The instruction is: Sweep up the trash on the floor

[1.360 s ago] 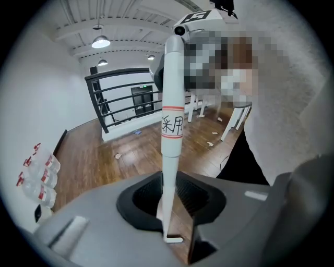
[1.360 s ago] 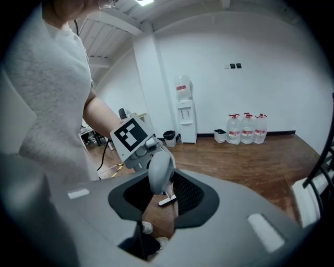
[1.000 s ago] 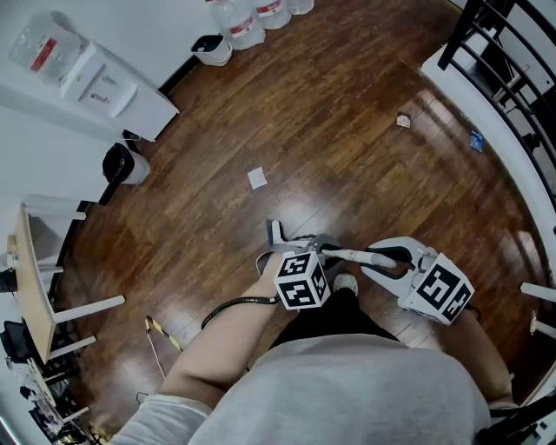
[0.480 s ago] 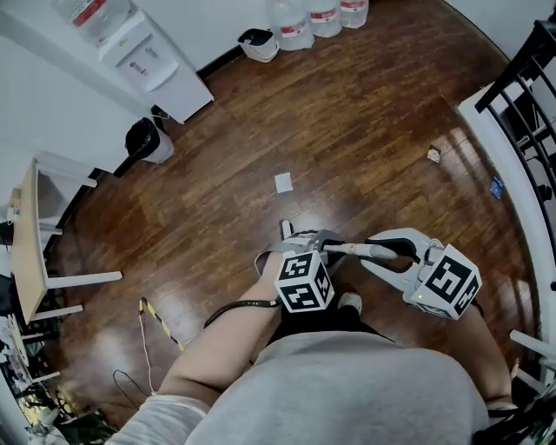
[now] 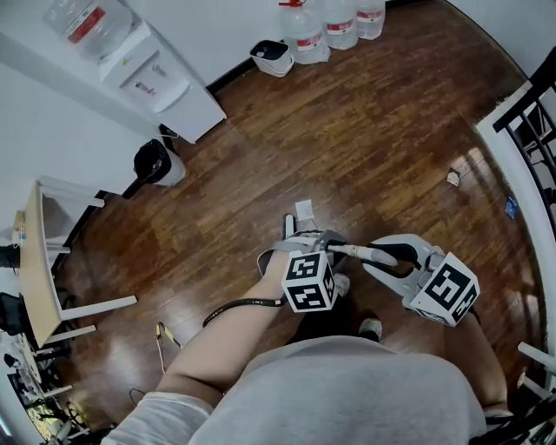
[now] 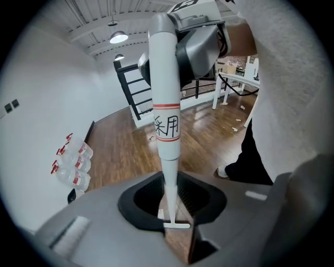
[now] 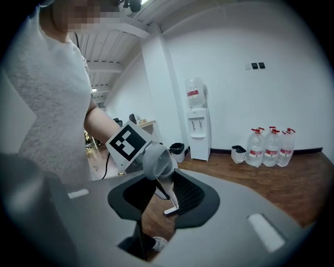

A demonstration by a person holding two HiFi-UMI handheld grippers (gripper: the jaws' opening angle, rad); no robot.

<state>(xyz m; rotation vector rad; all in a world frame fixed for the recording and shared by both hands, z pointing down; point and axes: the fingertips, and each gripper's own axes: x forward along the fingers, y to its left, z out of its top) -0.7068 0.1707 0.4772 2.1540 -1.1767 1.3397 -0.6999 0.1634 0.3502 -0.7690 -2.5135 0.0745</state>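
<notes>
office corner: dispenser, jugs and bins along the far wall

a white water dispenser (image 5: pixel 161 87) stands against the far wall with a bottle on top. to its right, along the same wall, a small white bin (image 5: pixel 272 56) sits just beside three water jugs (image 5: pixel 339 22). a black bin (image 5: pixel 156 162) stands nearer, just left of the dispenser, on the dark wooden floor (image 5: pixel 373 113). at the left edge is a wood-topped table (image 5: pixel 29 269) on white legs, with a thin cable (image 5: pixel 165 339) on the floor near it. a black railing (image 5: pixel 526 102) runs along the right. two ceiling lamps (image 6: pixel 118 37) are lit.

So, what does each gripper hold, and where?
Both clamp one broom handle: left gripper on its white shaft, right gripper near the grey top end.
</notes>
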